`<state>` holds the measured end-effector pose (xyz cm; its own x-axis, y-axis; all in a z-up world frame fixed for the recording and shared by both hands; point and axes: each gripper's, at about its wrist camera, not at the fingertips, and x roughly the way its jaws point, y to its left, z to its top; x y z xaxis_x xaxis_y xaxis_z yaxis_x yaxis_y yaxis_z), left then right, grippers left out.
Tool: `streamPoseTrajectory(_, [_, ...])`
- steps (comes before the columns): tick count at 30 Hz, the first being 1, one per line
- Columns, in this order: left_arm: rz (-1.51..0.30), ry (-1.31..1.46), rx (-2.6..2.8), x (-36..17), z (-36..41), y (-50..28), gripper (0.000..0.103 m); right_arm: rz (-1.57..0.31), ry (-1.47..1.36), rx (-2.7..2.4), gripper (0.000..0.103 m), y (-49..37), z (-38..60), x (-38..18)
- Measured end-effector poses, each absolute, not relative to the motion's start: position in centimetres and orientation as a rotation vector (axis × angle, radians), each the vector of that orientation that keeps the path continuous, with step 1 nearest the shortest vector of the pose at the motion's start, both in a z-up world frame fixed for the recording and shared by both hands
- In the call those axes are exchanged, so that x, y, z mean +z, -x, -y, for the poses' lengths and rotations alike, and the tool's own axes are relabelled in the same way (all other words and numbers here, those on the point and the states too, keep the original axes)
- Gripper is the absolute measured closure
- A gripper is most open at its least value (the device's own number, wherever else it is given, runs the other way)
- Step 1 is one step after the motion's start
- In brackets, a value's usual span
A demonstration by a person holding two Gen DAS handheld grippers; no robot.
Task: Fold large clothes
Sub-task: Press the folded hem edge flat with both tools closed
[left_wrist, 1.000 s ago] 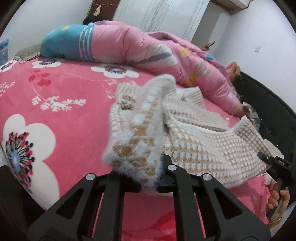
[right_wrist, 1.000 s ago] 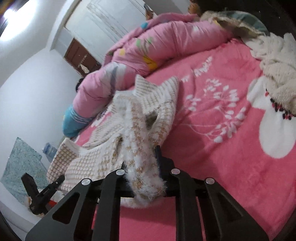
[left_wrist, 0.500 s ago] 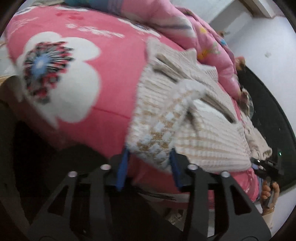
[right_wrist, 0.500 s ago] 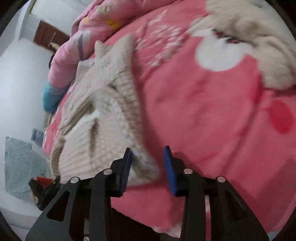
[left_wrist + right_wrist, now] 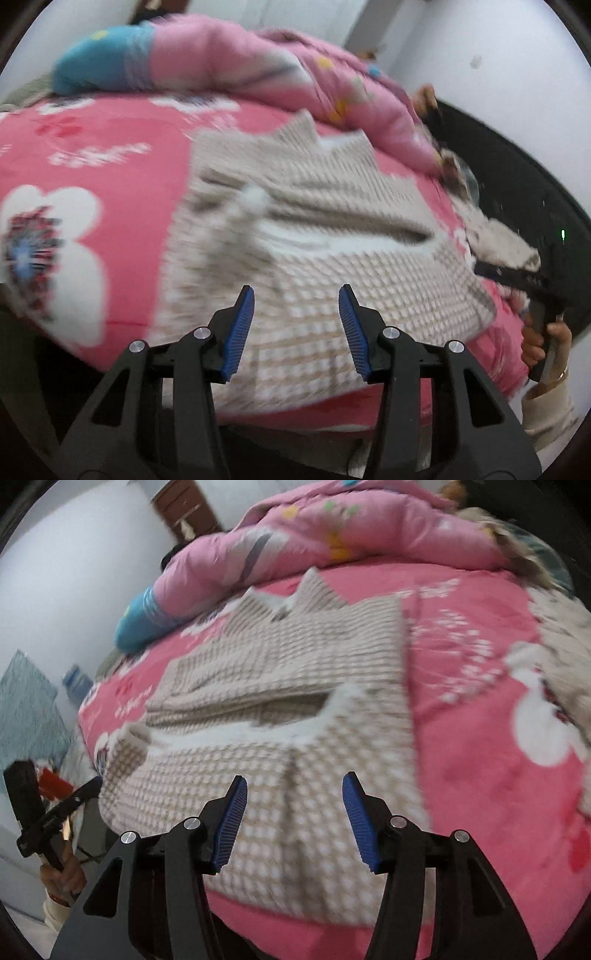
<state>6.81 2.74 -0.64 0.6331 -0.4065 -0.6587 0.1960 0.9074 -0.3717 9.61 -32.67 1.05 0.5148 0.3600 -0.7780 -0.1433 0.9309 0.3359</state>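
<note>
Beige checked sweater (image 5: 325, 251) lies flat, lower part folded up over itself, near the front edge of the bed. Pink floral blanket (image 5: 122, 177) covers the bed; rolled pink quilt (image 5: 332, 546) at the far side; white walls, brown door (image 5: 184, 506). Left gripper (image 5: 296, 328) and right gripper (image 5: 295, 819) both spread wide, holding nothing, above the hem.

My beige-and-white checked knit sweater (image 5: 332, 266) looks coarse and woolly. The pink flowered bed blanket (image 5: 480, 716) under it seems soft, matt fleece. My blue ribbed finger pads (image 5: 231, 821) look rubbery.
</note>
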Motion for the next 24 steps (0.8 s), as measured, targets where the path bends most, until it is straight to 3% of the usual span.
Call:
streamPoseTrajectory(3, [-0.871,0.271,-0.351,-2.5,-1.4,-9.2,0.06,-0.979,-0.187,0.289,0.05,-10.9,31.1,0.2])
streamPoseTrajectory(6, [-0.901,0.264,-0.324,-3.9,-1.3,-10.8,0.069,-0.996,-0.186,0.277,0.051,-12.3,30.4,-1.2])
streamPoseTrajectory(9, [-0.915,0.26,-0.311,-4.8,-1.4,-12.0,0.078,-1.022,-0.181,0.29,0.069,-12.9,30.0,-2.5])
streamPoseTrajectory(11, [-0.907,0.24,-0.308,-4.7,-1.2,-12.3,0.087,-1.028,-0.175,0.304,0.095,-12.9,29.8,-3.0])
streamPoseTrajectory(13, [-0.893,0.214,-0.307,-4.7,-0.7,-12.3,0.098,-1.025,-0.145,0.292,0.098,-12.8,29.3,-3.2])
streamPoseTrajectory(21, [-0.728,0.164,-0.319,0.1,-0.8,-12.2,0.099,-0.8,-0.131,0.234,0.102,-11.2,29.5,2.5])
streamPoseTrajectory(24, [-0.753,0.15,-0.308,-1.0,-0.4,-13.6,0.099,-0.808,-0.113,0.197,0.102,-12.6,29.4,2.1])
